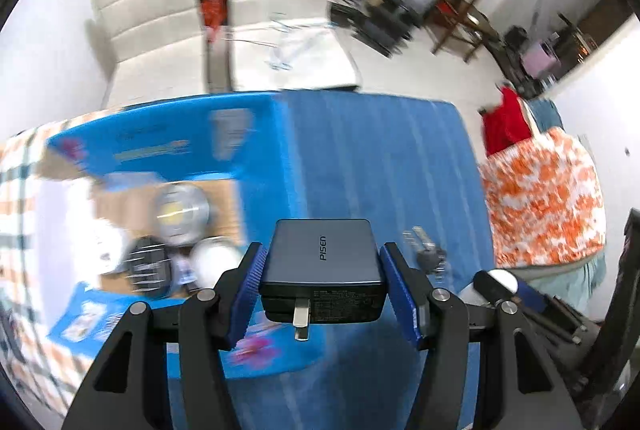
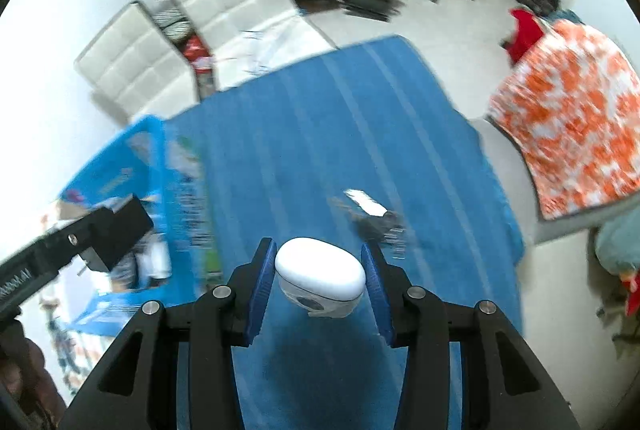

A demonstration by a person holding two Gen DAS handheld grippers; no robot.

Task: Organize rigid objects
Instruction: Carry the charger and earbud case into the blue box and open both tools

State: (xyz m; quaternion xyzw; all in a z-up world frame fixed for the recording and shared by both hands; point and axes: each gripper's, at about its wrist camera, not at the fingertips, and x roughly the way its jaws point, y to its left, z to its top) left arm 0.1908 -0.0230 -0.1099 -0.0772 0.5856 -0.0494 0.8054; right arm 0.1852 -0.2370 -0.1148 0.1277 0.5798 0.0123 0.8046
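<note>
My left gripper (image 1: 322, 262) is shut on a dark grey PISEN charger (image 1: 322, 266), held above the blue mat (image 1: 380, 165), its plug prongs pointing back at the camera. To its left stands an open blue cardboard box (image 1: 160, 145) holding several blurred items, among them a round metal tin (image 1: 182, 209) and a white object (image 1: 214, 262). My right gripper (image 2: 320, 262) is shut on a white oval case (image 2: 320, 278), also above the blue mat (image 2: 340, 133). A bunch of keys (image 2: 374, 218) lies on the mat just beyond it; the keys (image 1: 428, 254) also show right of the charger.
The blue box (image 2: 132, 165) sits at the mat's left edge, with the other gripper (image 2: 96, 238) in front of it. An orange-and-white patterned cloth (image 2: 572, 109) lies to the right. White sofas (image 1: 168, 9), a wooden chair (image 1: 464, 1) and clutter stand beyond the mat.
</note>
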